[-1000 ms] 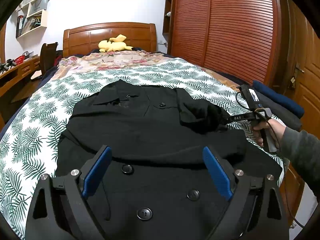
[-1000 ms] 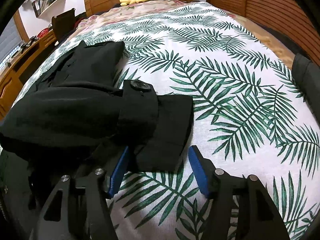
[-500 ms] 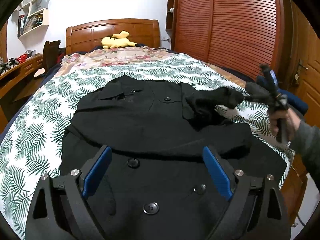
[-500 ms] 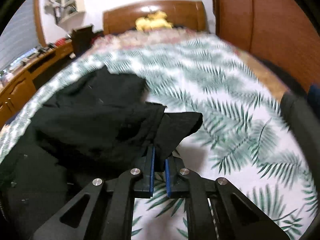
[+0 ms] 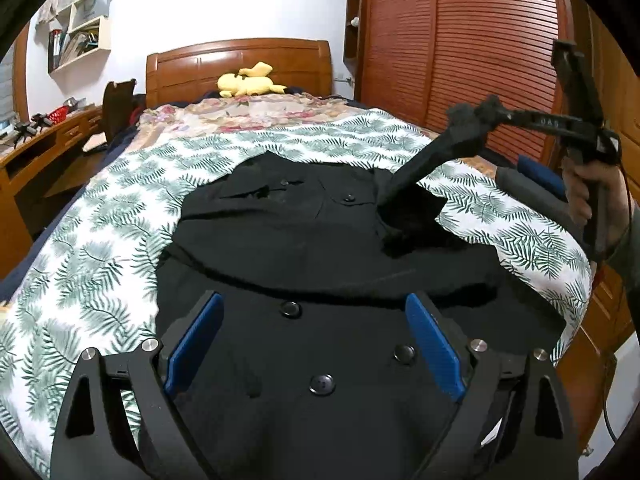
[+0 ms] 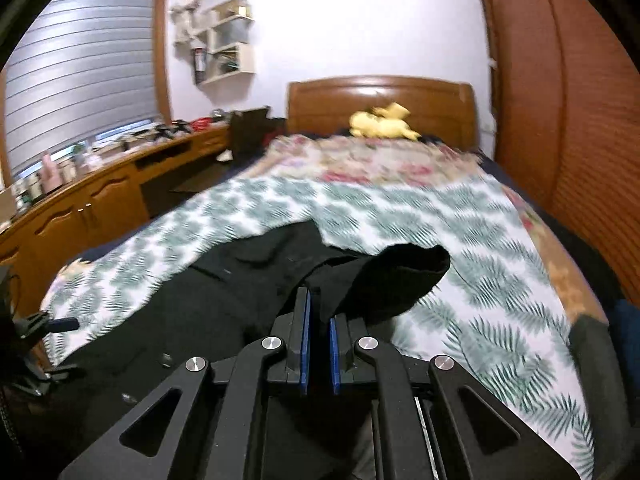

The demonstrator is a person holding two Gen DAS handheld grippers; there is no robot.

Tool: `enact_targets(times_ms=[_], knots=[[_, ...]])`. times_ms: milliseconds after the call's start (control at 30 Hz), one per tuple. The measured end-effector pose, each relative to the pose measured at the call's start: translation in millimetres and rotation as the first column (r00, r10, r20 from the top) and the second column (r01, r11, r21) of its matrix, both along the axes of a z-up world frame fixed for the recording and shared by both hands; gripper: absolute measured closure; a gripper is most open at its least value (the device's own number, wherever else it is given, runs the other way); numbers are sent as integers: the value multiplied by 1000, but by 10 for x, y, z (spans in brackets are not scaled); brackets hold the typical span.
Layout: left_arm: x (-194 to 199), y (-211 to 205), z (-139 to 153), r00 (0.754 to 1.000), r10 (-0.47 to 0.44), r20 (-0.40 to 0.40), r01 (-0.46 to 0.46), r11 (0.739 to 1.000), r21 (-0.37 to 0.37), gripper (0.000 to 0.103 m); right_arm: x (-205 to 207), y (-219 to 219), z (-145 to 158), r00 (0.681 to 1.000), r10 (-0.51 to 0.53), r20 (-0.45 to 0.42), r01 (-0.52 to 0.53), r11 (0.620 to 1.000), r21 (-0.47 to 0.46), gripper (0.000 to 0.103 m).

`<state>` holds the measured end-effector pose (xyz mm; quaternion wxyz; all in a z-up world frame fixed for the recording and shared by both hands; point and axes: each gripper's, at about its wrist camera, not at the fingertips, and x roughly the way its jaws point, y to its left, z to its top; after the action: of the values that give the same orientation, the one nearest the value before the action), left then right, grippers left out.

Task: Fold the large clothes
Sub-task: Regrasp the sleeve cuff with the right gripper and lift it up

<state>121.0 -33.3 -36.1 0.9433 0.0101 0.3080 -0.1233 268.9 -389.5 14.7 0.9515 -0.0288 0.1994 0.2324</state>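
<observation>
A black buttoned coat [image 5: 304, 240] lies spread on the bed, one sleeve folded across its chest. My left gripper [image 5: 316, 340] is open and empty, hovering over the coat's lower front with its buttons. My right gripper [image 6: 319, 312] is shut on the cuff of the other black sleeve [image 6: 400, 280] and holds it lifted above the bed. In the left wrist view the right gripper [image 5: 484, 114] shows at the right, with the sleeve [image 5: 428, 160] stretched up from the coat's shoulder.
The bed has a leaf-print cover [image 5: 100, 260] and a wooden headboard [image 5: 240, 64] with a yellow plush toy [image 5: 248, 84]. A wooden desk [image 6: 100, 200] runs along the left. A wooden wardrobe [image 5: 460, 40] stands on the right. Dark folded clothes [image 5: 536, 184] lie at the bed's right edge.
My right gripper closed on the sleeve cuff and raised it up and away from the coat, stretching the sleeve. My left gripper stayed open over the coat's lower front.
</observation>
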Motion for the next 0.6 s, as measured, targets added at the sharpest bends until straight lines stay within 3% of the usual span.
enact_targets(times_ms=[167, 333, 467, 600], knots=[[-80, 96, 103, 1000, 13, 18, -14, 1000, 17, 10, -182, 408, 196, 991, 122, 46, -122, 993, -2, 95], [-132, 222, 154, 999, 30, 27, -30, 999, 15, 10, -434, 688, 254, 963, 265, 42, -266, 963, 32, 95], [-168, 334, 169, 999, 36, 34, -37, 999, 14, 10, -545, 827, 176, 941, 337, 11, -337, 941, 28, 95], [-217, 431, 175, 998, 39, 43, -39, 999, 7, 10, -536, 892, 4, 939, 341, -49, -342, 940, -5, 95]])
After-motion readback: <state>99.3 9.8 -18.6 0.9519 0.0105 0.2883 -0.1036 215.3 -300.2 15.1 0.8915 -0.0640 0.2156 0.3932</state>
